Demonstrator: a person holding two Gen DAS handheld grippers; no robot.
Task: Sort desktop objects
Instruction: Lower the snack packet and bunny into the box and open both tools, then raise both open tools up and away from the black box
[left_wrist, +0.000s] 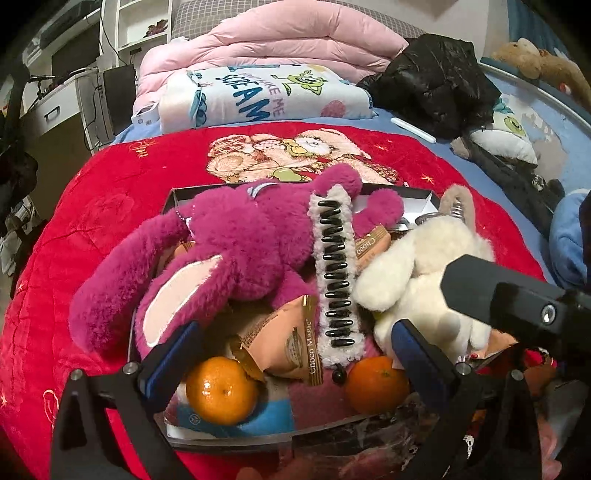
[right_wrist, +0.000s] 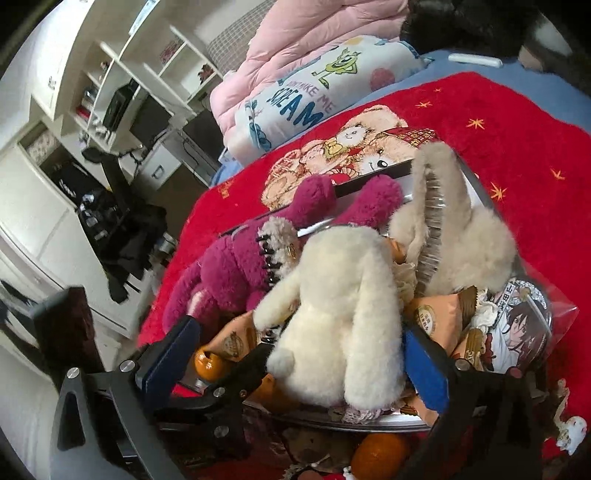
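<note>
Left wrist view shows my left gripper (left_wrist: 295, 354) with its jaws spread wide and nothing pressed between the blue pads. Under the gap sits a shallow black tray (left_wrist: 229, 441) on a red teddy-bear blanket (left_wrist: 92, 206) spread over the bed. 2 mandarins lie in the tray's near end: 1 (left_wrist: 221, 389) just beside my left pad, the other (left_wrist: 376, 384) just beside my right pad. Between them lies a Choco Magic snack packet (left_wrist: 295, 343). A magenta plush toy (left_wrist: 229, 251) sprawls over the tray's left half, and a fluffy white hair claw clip (left_wrist: 334, 280) with black teeth leans across it. To the right lies a cream plush rabbit (left_wrist: 417, 280), and the dark tip of my right gripper (left_wrist: 498, 291) hangs just over it.

Right wrist view shows that right gripper (right_wrist: 295, 350) with its jaws also wide apart. The cream plush rabbit (right_wrist: 332, 314) lies in the gap, but whether the pads touch it I cannot tell. Behind it stands a beige fluffy hair claw (right_wrist: 439, 221), and to the right an anime badge (right_wrist: 517, 332) lies in a clear bag. A folded pink duvet (right_wrist: 295, 48) is piled at the far end of the bed.
</note>
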